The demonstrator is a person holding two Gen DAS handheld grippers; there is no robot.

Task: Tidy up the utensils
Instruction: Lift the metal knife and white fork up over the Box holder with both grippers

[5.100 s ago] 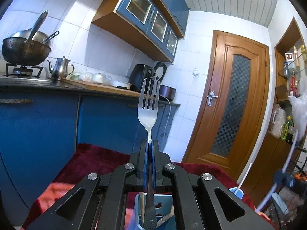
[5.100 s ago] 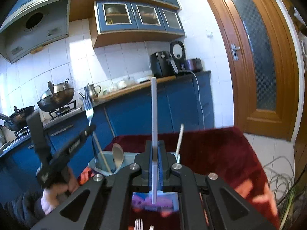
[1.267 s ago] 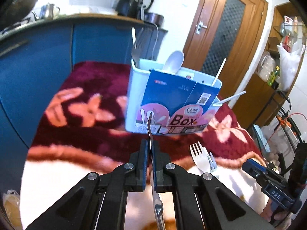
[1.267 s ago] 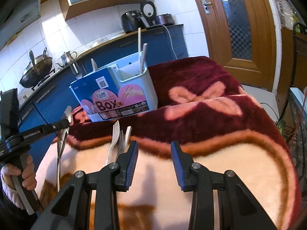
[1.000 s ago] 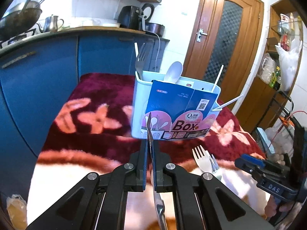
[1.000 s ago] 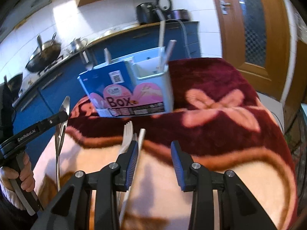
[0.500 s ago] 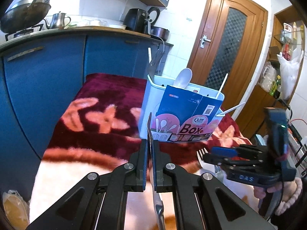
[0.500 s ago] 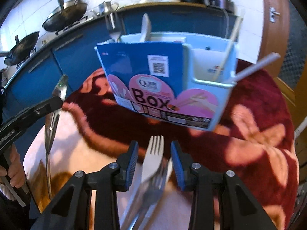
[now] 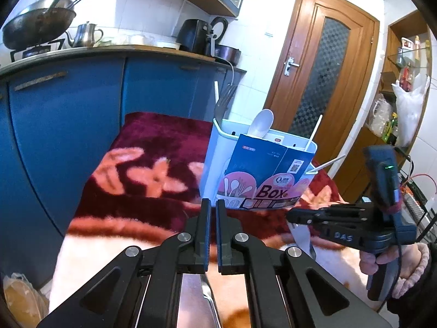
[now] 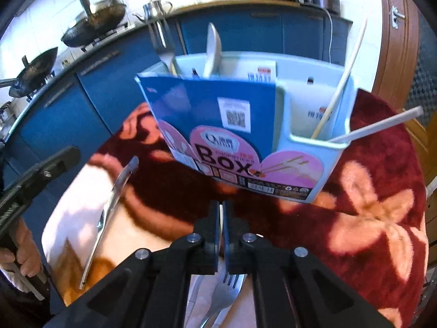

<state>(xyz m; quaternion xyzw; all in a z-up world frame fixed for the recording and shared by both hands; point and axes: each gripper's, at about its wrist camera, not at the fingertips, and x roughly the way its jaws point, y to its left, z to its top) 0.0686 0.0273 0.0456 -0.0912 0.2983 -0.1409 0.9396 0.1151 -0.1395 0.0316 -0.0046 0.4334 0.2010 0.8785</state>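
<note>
A pale blue utensil holder (image 9: 262, 169) (image 10: 308, 125) with a blue "Box" label stands on the red flowered blanket. It holds a metal fork (image 9: 222, 101), a white spoon (image 9: 262, 119) and white sticks (image 10: 347, 71). My left gripper (image 9: 212, 205) is nearly shut; a metal spoon (image 10: 109, 213) lies free on the blanket beside it, its handle (image 9: 209, 295) showing under the jaws. My right gripper (image 10: 221, 207) is shut on a white plastic utensil (image 10: 221, 235), above forks (image 10: 226, 292) lying on the blanket. It also shows in the left wrist view (image 9: 300, 216).
Blue kitchen cabinets (image 9: 68, 104) run behind the table, with a wok (image 9: 38, 27), kettle (image 9: 84, 35) and air fryer (image 9: 194, 35) on the counter. A wooden door (image 9: 322, 63) stands at the right, shelves (image 9: 404, 63) beyond it.
My left gripper has let go of the metal spoon, which now lies on the blanket. My right gripper has come down over the forks and shut on a white utensil.
</note>
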